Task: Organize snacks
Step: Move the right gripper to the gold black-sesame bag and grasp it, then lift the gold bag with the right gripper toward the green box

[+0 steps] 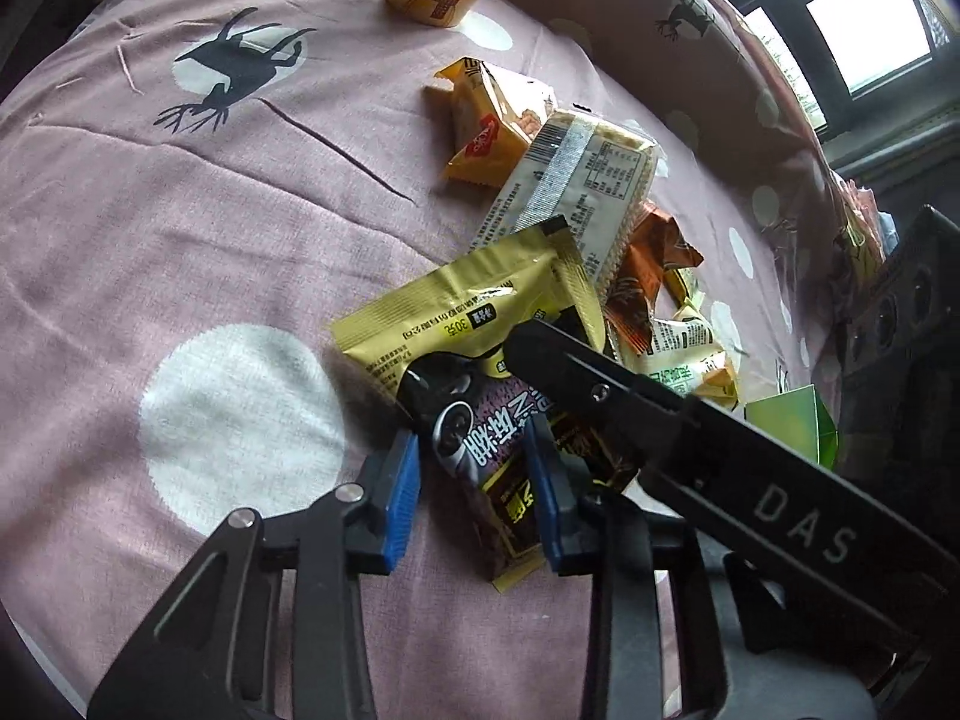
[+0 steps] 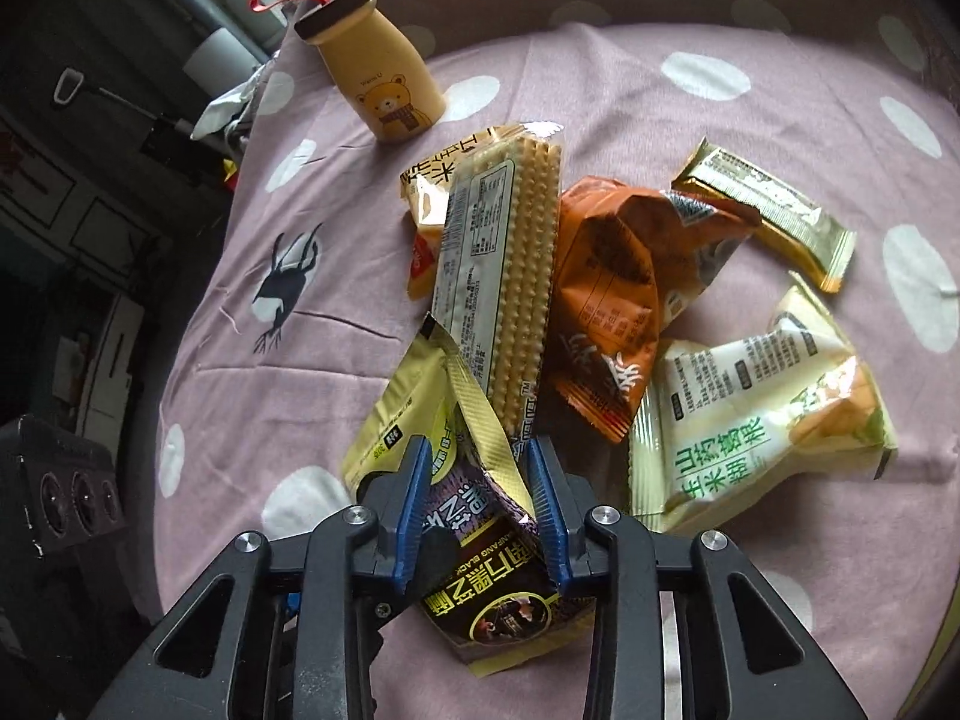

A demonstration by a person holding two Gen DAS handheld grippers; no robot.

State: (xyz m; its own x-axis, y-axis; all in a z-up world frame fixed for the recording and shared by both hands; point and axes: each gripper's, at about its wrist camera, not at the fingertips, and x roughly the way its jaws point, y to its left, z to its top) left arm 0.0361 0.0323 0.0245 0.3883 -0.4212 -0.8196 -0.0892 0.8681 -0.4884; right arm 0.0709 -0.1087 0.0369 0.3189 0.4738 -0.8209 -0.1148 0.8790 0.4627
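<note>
Pink dotted bedspread [image 2: 600, 90] with deer print – bear bottle [image 2: 384, 84] stands far left, snack pile mid-cloth. Left gripper [image 1: 474, 480] and right gripper [image 2: 480, 510] both clamped on the dark-and-gold sachet [image 2: 480, 588] at the pile's near edge – cracker pack [image 2: 504, 276], orange bag [image 2: 606, 300], green-lettered bag [image 2: 756, 408] beyond.
</note>
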